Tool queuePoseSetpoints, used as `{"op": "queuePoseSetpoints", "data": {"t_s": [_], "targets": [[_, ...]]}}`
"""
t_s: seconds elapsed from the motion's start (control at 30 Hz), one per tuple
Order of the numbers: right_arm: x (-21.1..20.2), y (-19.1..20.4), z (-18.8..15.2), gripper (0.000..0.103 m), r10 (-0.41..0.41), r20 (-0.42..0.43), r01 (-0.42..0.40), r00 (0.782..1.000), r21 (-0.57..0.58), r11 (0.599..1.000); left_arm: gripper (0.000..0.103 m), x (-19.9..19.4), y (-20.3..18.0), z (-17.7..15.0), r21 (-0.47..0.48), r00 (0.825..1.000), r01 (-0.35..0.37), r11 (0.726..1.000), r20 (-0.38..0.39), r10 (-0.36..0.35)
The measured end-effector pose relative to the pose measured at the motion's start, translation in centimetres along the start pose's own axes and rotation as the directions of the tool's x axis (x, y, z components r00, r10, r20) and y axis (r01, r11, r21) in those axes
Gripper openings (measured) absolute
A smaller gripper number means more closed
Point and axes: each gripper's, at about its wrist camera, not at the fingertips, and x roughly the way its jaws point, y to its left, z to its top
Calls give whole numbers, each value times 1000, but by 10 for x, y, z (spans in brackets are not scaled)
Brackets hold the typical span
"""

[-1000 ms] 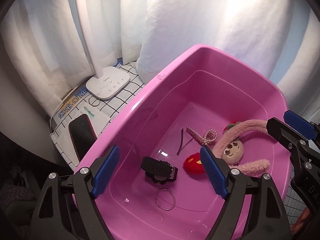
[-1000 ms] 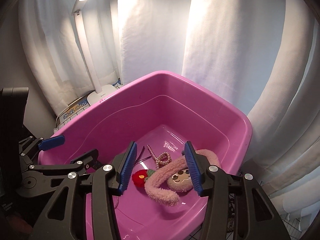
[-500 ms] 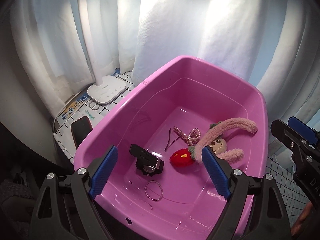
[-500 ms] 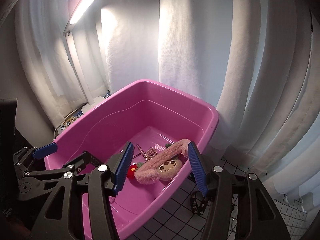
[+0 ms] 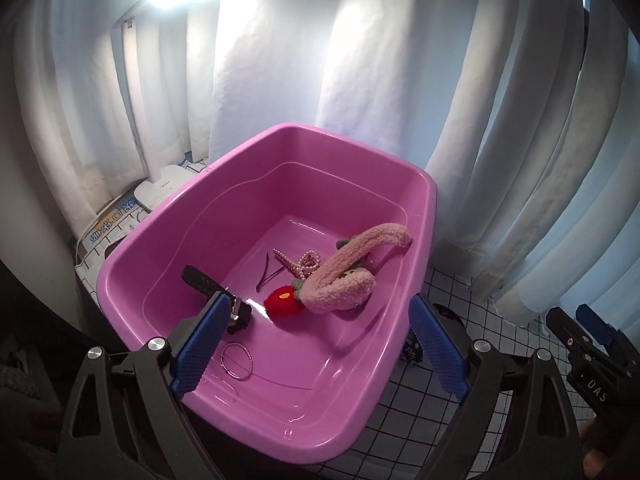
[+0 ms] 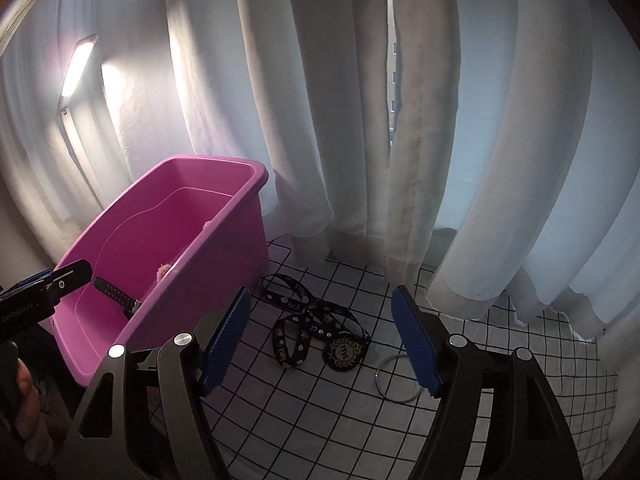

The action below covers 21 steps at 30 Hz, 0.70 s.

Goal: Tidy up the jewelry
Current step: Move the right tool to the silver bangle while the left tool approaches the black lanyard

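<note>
Hovering with jaws apart, left gripper (image 5: 316, 344) half hides watch (image 5: 216, 294) in tub (image 5: 416, 264); right gripper (image 6: 320, 340), also apart, cuts off ring (image 6: 394, 380) beside lanyard (image 6: 316, 328).

White curtains (image 6: 460, 140) hang behind a grid-patterned cloth (image 6: 320, 412), lit by a desk lamp (image 6: 78, 66)

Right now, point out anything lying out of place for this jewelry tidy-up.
Two items lie on the checked cloth outside the pink tub: a tangled black printed ribbon and a thin metal ring. The other pieces already sit inside the tub. Both grippers are open and empty.
</note>
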Motion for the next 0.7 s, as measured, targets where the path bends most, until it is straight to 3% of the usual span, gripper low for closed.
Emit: {"op": "queuePoseSetpoints", "data": {"t_s": [0.2,0.4,0.57,0.7], "targets": [[12,-61,-37,74,-71,-81,78,994,83,994,90,2,-49,-18,68,998,66,995,-12,-65],[49,-83,-76,74,-57,-173,75,983,104,992,94,20,-97,-40,142,990,140,980,-48,-134],[93,-85,-99,74,-50,-244,72,968,82,994,94,51,-124,-57,181,986,153,972,-93,-138],[126,-87,-112,74,-28,-288,53,957,79,995,94,81,-134,-70,200,987,126,972,-128,-101]]}}
